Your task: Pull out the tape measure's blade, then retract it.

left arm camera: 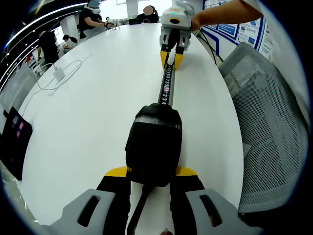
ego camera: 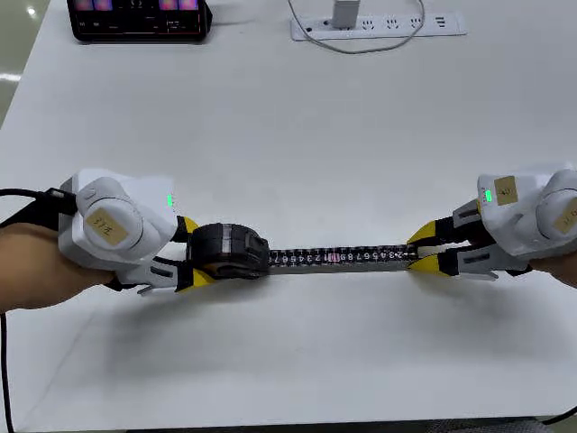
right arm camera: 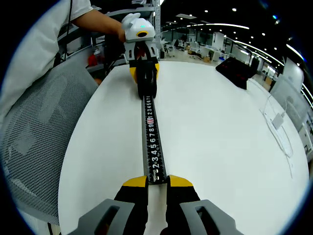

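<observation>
1. The left gripper (ego camera: 196, 253) has its jaws closed on the sides of the black tape measure case (ego camera: 230, 250), which sits at the near left of the white table (ego camera: 297, 135).
2. The right gripper (ego camera: 420, 251), at the near right, pinches the end of the blade (ego camera: 338, 257) between its yellow-tipped jaws.
3. The blade runs straight from the case to the right gripper, low along the table, with its numbers facing up.
4. The pull-out looks underway or about done, as a short stretch of blade is out. The retract is not yet done, and it calls for the right gripper to bring the blade end back toward the case.
5. At the far edge, well apart from the work, lie a power strip (ego camera: 379, 24) and a dark device (ego camera: 140, 18) on the left.
</observation>
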{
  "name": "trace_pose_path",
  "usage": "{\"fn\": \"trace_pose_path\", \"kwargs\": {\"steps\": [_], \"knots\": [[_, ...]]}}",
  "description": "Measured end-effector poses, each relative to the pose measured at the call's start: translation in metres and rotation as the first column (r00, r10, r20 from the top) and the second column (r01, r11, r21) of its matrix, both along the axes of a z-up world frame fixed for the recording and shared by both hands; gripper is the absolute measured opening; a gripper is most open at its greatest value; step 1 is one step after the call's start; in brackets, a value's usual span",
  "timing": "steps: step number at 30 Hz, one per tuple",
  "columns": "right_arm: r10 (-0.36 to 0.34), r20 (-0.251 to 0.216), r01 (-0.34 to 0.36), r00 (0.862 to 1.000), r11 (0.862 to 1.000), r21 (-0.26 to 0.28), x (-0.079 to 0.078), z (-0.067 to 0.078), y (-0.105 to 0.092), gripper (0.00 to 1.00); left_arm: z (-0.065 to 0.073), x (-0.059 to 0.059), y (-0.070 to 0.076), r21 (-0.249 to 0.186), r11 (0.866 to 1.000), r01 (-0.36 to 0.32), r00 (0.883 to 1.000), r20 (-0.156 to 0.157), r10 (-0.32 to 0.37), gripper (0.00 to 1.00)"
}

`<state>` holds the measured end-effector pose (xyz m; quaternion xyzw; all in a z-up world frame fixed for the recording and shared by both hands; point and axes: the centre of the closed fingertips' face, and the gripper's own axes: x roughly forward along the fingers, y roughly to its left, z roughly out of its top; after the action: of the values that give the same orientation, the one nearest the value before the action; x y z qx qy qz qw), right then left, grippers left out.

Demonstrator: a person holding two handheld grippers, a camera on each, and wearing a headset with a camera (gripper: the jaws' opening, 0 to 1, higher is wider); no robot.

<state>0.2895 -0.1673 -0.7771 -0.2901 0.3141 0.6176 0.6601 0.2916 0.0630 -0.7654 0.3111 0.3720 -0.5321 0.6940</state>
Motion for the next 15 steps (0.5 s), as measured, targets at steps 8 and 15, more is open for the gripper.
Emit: {"fn": "trace_pose_path", "kwargs": {"steps": [8,15], "knots": [[0.005,0.000,-0.005,1.000,1.000,-0.012,0.000,0.001,-0.009,0.09,0.000,0.000,0.000,0.001,1.000,-0.001,1.000,0.002,0.001,0.25],[0.009,-0.001,-0.009,1.000,1.000,-0.026,-0.001,0.002,-0.015,0.09,0.000,0.000,0.000,0.001,1.000,0.000,1.000,0.002,0.000,0.25]]}}
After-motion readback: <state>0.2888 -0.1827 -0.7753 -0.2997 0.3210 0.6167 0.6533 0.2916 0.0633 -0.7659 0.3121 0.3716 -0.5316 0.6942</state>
